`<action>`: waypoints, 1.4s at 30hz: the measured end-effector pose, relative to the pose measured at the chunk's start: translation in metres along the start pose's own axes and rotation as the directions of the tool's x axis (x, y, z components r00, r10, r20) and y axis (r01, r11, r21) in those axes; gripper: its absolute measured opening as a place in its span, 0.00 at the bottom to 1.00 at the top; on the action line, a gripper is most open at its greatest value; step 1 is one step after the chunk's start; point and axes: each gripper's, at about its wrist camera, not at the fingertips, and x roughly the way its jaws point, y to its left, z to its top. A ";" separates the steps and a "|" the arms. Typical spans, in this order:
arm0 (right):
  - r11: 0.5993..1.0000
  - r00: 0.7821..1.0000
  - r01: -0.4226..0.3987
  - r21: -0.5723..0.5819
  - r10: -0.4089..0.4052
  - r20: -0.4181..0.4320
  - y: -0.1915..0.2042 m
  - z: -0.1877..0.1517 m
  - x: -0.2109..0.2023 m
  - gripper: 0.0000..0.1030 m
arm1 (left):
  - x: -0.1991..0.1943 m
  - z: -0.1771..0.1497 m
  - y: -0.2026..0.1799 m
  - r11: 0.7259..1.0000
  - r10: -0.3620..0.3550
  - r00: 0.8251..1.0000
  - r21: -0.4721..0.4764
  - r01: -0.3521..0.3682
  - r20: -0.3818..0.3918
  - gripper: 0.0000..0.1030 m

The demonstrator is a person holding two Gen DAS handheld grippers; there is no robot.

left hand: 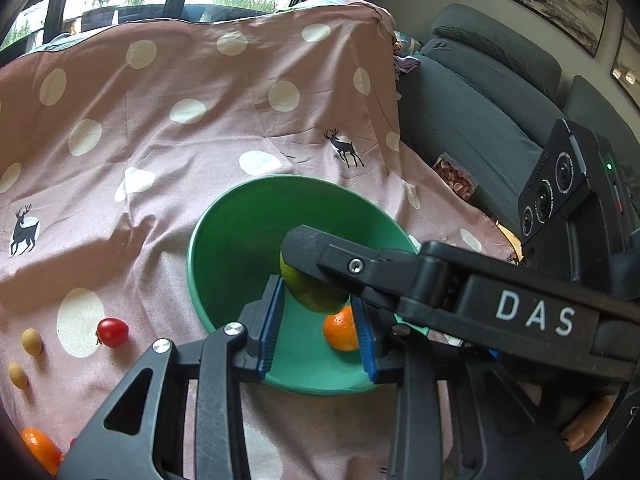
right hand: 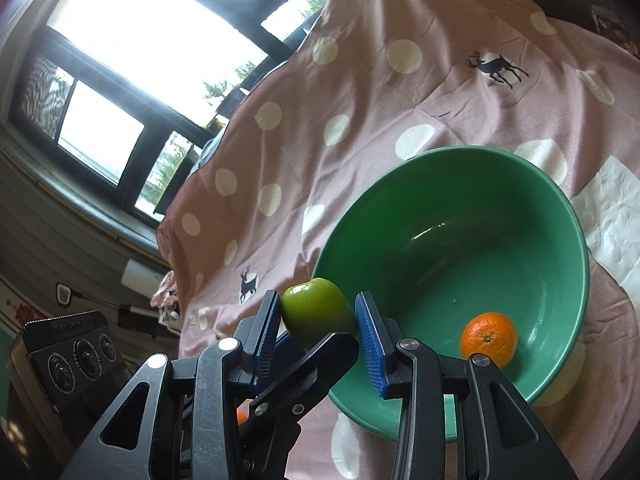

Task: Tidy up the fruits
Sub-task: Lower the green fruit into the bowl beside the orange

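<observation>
Covering the whole work surface, a pink cloth (left hand: 200, 128) with cream dots and black deer prints carries a green bowl (right hand: 552, 216) near its middle; a dark sofa (left hand: 472, 120) stands at the far right with framed pictures on the wall above it, and a window fills the far left of the right wrist view. Reaching in from the right, the right gripper (right hand: 318, 326) pinches a green apple (right hand: 316, 308) between its blue ribbed pads, holding it above the bowl's near-left rim; white letters reading "DAS" mark its black body in the left wrist view. Waiting just beside it, the left gripper (left hand: 320, 330) stands partly spread over the bowl's near edge with nothing pressed between its pads; the apple and an orange (left hand: 340, 330) merely show through the gap. That orange lies inside the bowl against its near wall; a white paper napkin (right hand: 612, 216) lies on the cloth to the bowl's right. Left of the bowl on the cloth rest a second orange (left hand: 40, 448) at the near edge, a red cherry tomato (left hand: 113, 332), and two small tan fruits (left hand: 31, 342).
</observation>
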 end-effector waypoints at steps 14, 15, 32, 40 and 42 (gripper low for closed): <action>0.995 0.997 0.081 0.051 -0.081 0.004 -0.022 0.006 -0.001 0.40 | 0.027 0.000 -0.008 0.999 -0.033 0.998 0.001 0.033 -0.048 0.32; 0.995 0.997 0.083 0.052 -0.083 0.004 -0.023 0.006 -0.002 0.40 | 0.028 0.000 -0.009 0.999 -0.037 0.998 0.001 0.037 -0.048 0.32; 0.986 0.989 0.149 0.070 -0.149 -0.004 -0.031 0.007 0.000 0.40 | 0.045 0.000 -0.010 0.998 -0.061 0.995 -0.008 0.061 -0.085 0.32; 0.982 0.984 0.178 0.061 -0.177 -0.009 -0.030 0.007 0.001 0.40 | 0.047 -0.002 -0.012 0.999 -0.053 0.995 0.000 0.053 -0.088 0.32; 0.982 0.984 0.180 0.061 -0.180 -0.010 -0.030 0.008 0.002 0.40 | 0.047 -0.002 -0.013 0.999 -0.051 0.995 0.003 0.051 -0.089 0.32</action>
